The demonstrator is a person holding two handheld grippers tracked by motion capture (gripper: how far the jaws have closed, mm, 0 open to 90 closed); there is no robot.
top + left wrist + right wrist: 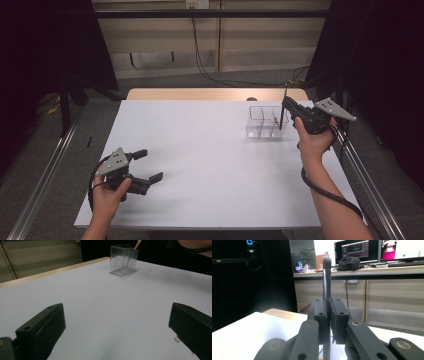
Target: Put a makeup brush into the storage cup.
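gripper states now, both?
Left gripper: open, holding nothing, above the table.
Right gripper: closed on the upright brush.

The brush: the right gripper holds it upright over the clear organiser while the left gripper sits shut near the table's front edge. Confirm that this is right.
Not quite: the left gripper is open, not shut. The left gripper view shows its two jaws set wide apart with nothing between them. The rest stands: the right gripper is shut on the brush, held upright over the clear organiser.

Upright dark brush (326, 282) above clear organizer (260, 122)
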